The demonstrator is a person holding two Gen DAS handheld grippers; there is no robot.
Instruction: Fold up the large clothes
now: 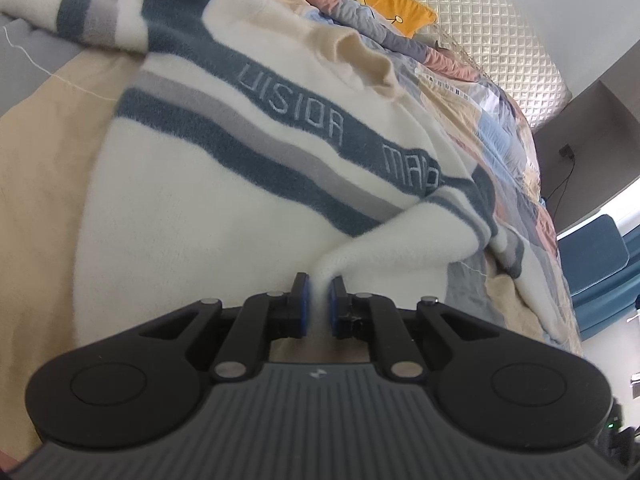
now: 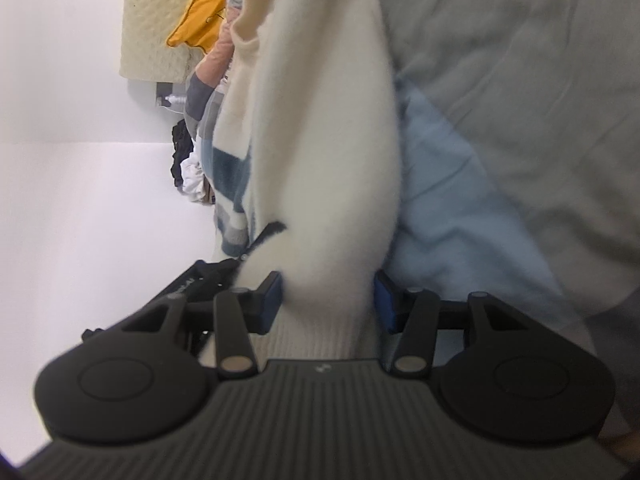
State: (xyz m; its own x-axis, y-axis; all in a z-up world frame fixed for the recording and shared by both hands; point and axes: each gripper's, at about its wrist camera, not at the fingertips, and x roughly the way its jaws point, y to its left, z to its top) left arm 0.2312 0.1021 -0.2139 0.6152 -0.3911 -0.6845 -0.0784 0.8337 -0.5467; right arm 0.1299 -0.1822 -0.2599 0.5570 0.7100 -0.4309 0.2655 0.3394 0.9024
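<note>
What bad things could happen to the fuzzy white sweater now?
1. The left gripper pinches only a thin fold of the sweater, so it might slip out.
2. The right gripper has a thick bunch of sweater between its fingers; whether they press it is unclear, so it may drop.
3. The sleeve could bunch up crooked.

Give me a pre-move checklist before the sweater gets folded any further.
1. Left gripper pinching the sweater: ok, jaws shut on a thin fold.
2. Right gripper grip on the ribbed hem: cannot tell, the fabric fills the gap between the pads.
3. Sweater front flat on the quilt: ok, stripes lie smooth.
4. Sleeve tucked in: not ok, it trails outward.
5. Collar flat: not ok, rumpled.
</note>
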